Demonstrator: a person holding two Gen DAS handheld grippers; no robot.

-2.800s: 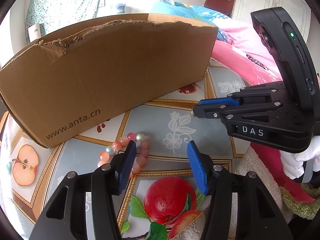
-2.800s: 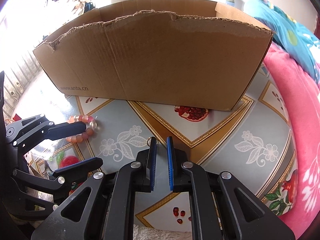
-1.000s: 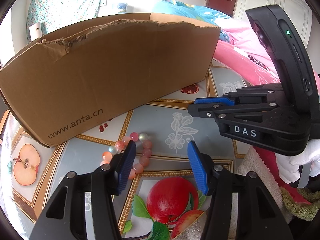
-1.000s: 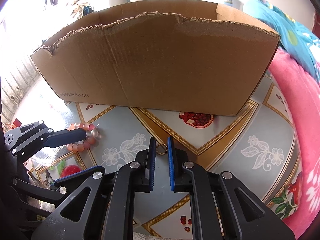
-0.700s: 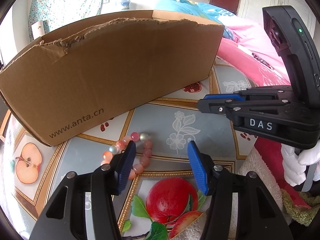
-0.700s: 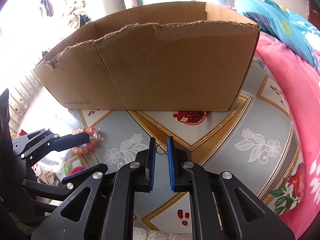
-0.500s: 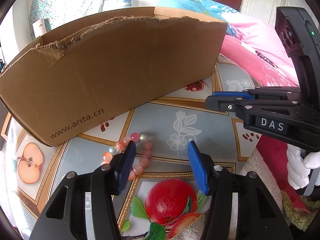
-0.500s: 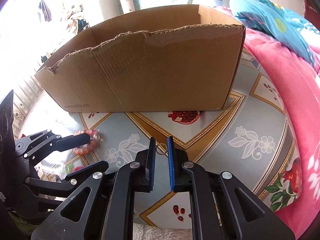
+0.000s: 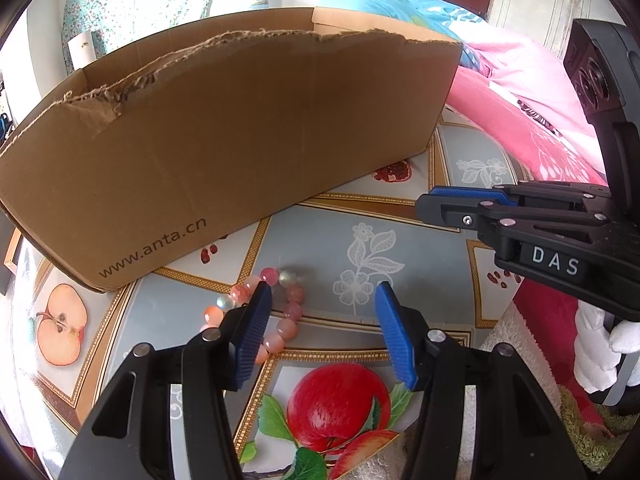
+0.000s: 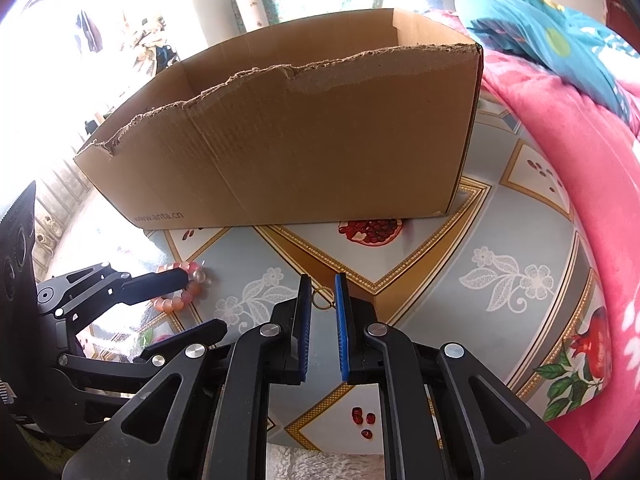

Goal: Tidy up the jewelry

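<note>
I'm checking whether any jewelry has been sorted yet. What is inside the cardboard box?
Only the bare inner walls of the cardboard box show; its tall front wall hides the floor, so I cannot tell whether any jewelry lies inside.

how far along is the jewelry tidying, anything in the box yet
Nothing can be counted as done: the cardboard box is seen only from outside, so its contents cannot be told. In hand: the right claw is shut on a small gold ring, held above the tablecloth short of the box. Left: the pink bead bracelet lies on the cloth, the open left claw over it, gripping nothing.
</note>
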